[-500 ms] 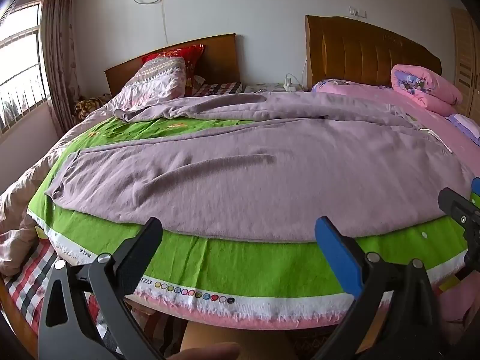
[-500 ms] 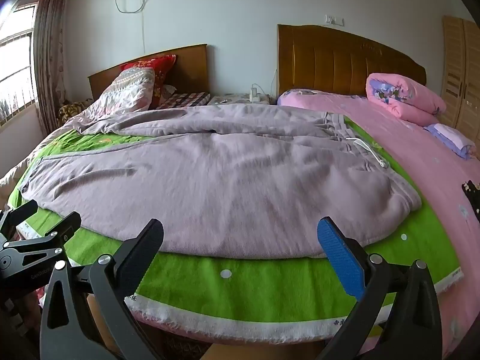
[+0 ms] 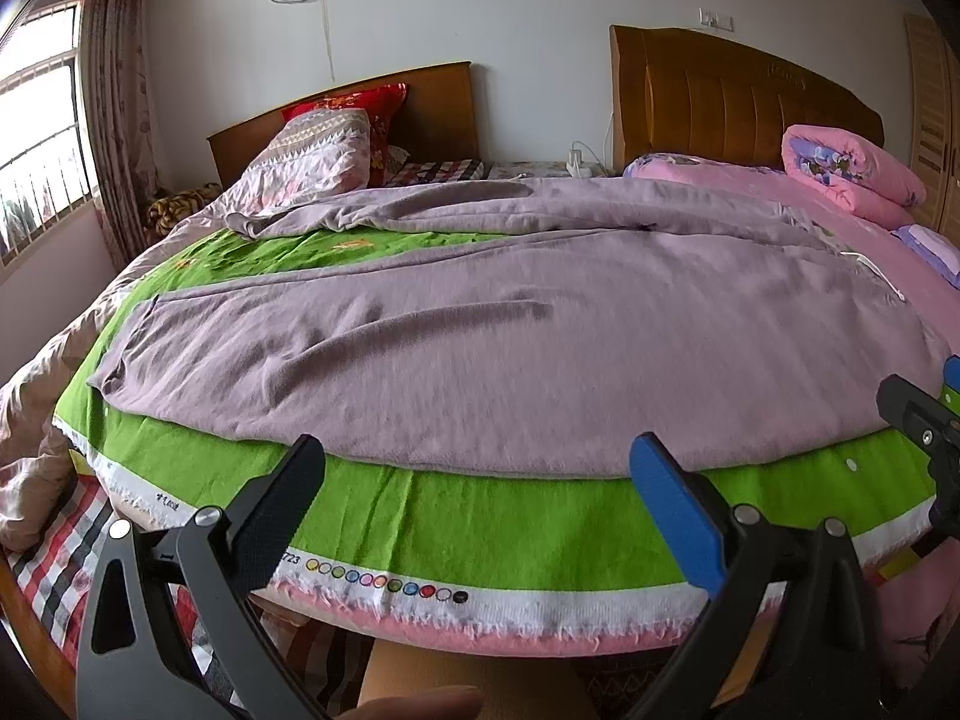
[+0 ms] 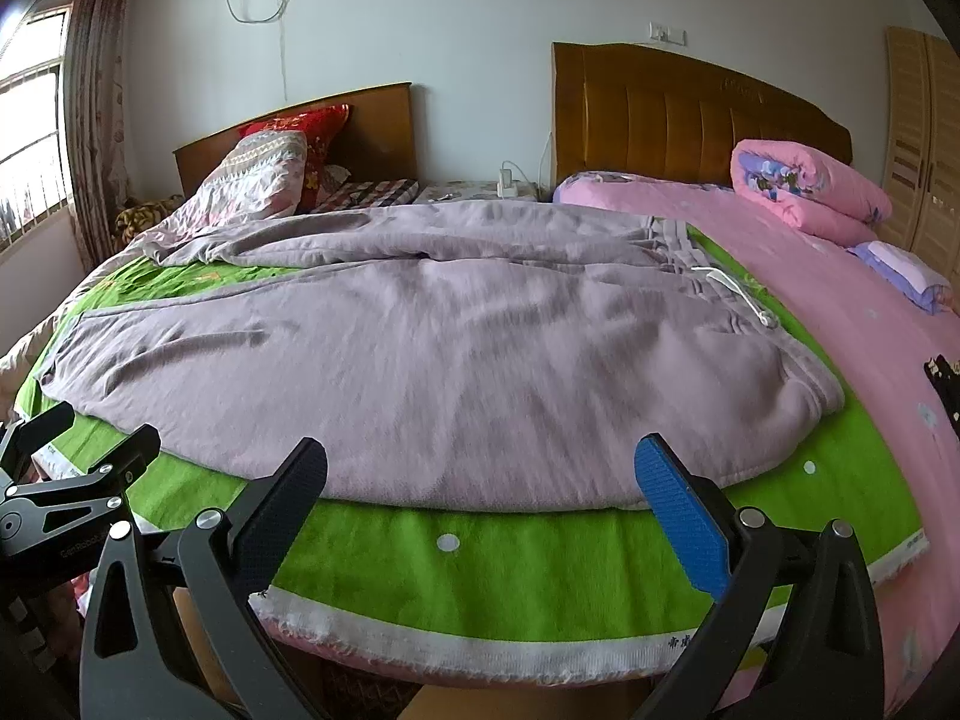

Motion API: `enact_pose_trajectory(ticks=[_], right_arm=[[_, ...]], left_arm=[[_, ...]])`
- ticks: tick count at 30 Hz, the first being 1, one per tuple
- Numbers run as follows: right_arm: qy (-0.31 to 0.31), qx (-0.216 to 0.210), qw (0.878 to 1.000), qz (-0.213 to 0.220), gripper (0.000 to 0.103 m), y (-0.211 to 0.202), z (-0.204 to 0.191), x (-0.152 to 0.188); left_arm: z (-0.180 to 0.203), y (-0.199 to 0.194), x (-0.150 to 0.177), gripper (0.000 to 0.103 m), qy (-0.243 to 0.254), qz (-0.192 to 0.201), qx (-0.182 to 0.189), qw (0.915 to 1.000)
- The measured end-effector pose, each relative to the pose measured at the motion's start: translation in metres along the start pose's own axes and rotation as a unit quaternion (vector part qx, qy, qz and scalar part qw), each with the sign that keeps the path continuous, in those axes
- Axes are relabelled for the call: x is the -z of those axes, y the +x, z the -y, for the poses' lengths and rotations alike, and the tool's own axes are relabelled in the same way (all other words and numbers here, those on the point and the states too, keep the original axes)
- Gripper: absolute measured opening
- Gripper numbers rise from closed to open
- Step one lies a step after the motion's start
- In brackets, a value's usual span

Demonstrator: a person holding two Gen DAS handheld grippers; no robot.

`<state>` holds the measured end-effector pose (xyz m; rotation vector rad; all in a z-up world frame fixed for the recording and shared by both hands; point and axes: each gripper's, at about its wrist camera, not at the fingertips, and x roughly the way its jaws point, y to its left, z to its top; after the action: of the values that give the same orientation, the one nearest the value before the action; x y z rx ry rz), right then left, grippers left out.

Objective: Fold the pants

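The pants (image 4: 420, 348) lie spread flat on the green blanket (image 4: 480, 558) at twelve o'clock, no fold made yet. Left tool (image 3: 474, 504) and right tool (image 4: 480, 504) both gape wide, empty.

White wall (image 3: 510, 18), two wooden headboards (image 3: 738, 102), daylit barred window (image 3: 36, 138)

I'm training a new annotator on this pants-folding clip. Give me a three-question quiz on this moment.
1. True or false: the left gripper is shut on the pants.
2. The pants lie on a cloth of which colour? A red, B green, C blue.
3. On which side of the right wrist view does the waistband with the white drawstring lie?

Key: 1 false, both it and the right gripper are open and empty. 2 B, the green cloth. 3 Right.
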<state>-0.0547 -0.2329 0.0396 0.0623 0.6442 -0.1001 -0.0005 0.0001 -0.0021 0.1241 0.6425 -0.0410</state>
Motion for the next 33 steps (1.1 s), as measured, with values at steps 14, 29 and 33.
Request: enact_pose_trajectory(ticks=[14, 29, 33], right_arm=[[0.001, 0.0, 1.0, -0.007, 0.099, 0.002, 0.0, -0.001], [0.003, 0.001, 1.0, -0.01, 0.099, 0.004, 0.002, 0.0], [0.001, 0.003, 1.0, -0.01, 0.099, 0.005, 0.002, 0.001]], left_arm=[[0.0, 0.001, 0.0, 0.102, 0.0, -0.001, 0.0, 1.0], [0.002, 0.002, 0.011, 0.102, -0.002, -0.003, 0.002, 1.0], [0.0, 0.004, 0.008, 0.102, -0.005, -0.005, 0.003, 1.0]])
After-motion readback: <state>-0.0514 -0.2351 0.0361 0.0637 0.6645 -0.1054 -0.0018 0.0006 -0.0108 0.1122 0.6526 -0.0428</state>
